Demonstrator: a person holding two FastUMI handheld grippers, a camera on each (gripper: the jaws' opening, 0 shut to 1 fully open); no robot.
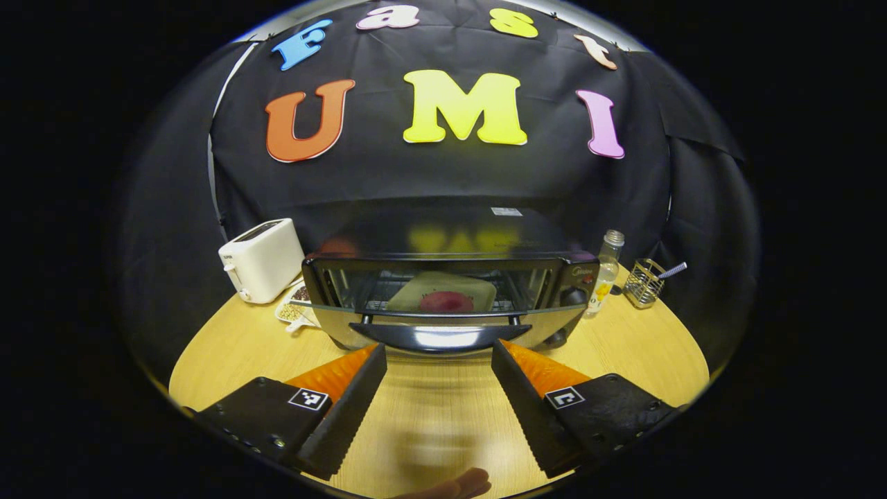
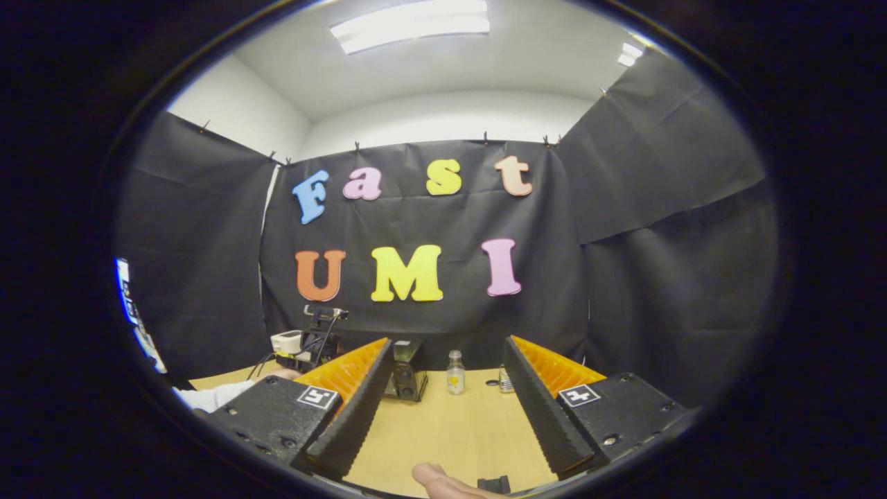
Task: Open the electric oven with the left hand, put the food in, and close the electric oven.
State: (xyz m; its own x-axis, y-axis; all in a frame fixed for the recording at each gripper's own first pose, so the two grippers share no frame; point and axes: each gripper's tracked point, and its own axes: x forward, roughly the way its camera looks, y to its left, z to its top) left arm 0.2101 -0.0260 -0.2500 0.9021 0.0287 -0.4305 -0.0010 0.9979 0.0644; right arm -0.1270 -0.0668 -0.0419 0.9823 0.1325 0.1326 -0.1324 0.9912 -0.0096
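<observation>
Now my left gripper (image 1: 438,355) is spread wide, gripping nothing, fingertips just short of the electric oven (image 1: 450,294) door's handle (image 1: 441,337). The door hangs partly open; the reddish food (image 1: 445,301) sits inside on a tray (image 1: 416,292). My right gripper (image 2: 445,353) gapes wide too, empty, above the wooden table (image 2: 450,430). The brand mark on the oven's panel is too small to read. A white toaster (image 1: 262,259) stands left of the oven, a bottle (image 1: 608,270) and wire rack (image 1: 644,283) right. Black cloth walls in the booth, ceiling light (image 2: 410,25) overhead.
</observation>
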